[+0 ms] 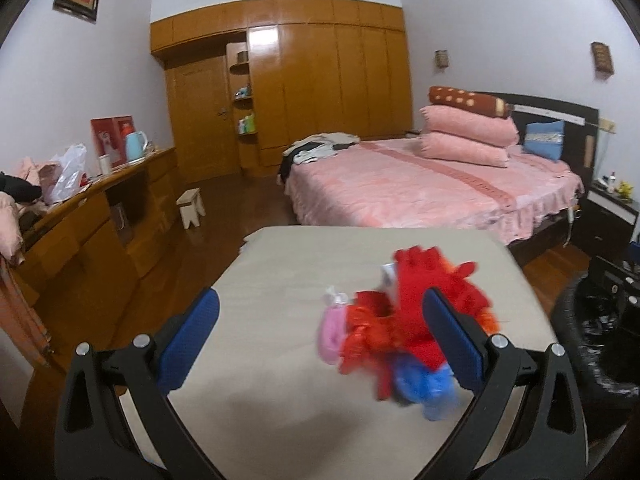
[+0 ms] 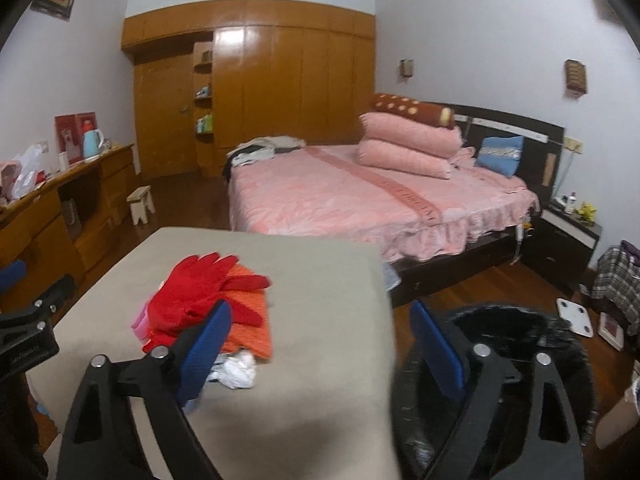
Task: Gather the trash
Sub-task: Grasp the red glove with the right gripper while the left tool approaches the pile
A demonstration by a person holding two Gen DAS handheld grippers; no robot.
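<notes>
Above a beige table (image 1: 280,280), two tongs point forward and slightly down. The left gripper (image 1: 320,340) stands with its jaws wide apart and empty; its right blue pad (image 1: 452,344) crosses the near edge of the pile in this view, but whether it touches the pile cannot be told. The right gripper (image 2: 320,348) is likewise spread and holds nothing; its left pad (image 2: 208,344) overlaps the pile's near side and its right pad (image 2: 436,352) hangs past the table edge, over the bin (image 2: 560,344).

The pile (image 2: 212,304) lies on the table, nearer its right half. Uppermost is a red glove (image 2: 200,284); beneath it an orange cloth (image 2: 248,320). A pink scrap (image 1: 330,334) sits at the pile's left, a crumpled white paper (image 2: 236,372) at its near edge, and a blue wrapper (image 1: 432,388) shows in the left view only. The bin, lined with black film, stands on the floor just beside the table's right edge.

Handling, by judgement: all items look light, soft and compliant. The glove and cloth should drape and may drag neighbours along. The wrapper and paper should crush easily and may slip from smooth pads. A sound hold would be a bunched fold or crumpled bulk, not a flat edge. The white paper, loose at the near edge, looks the easiest first pick for the right gripper.
</notes>
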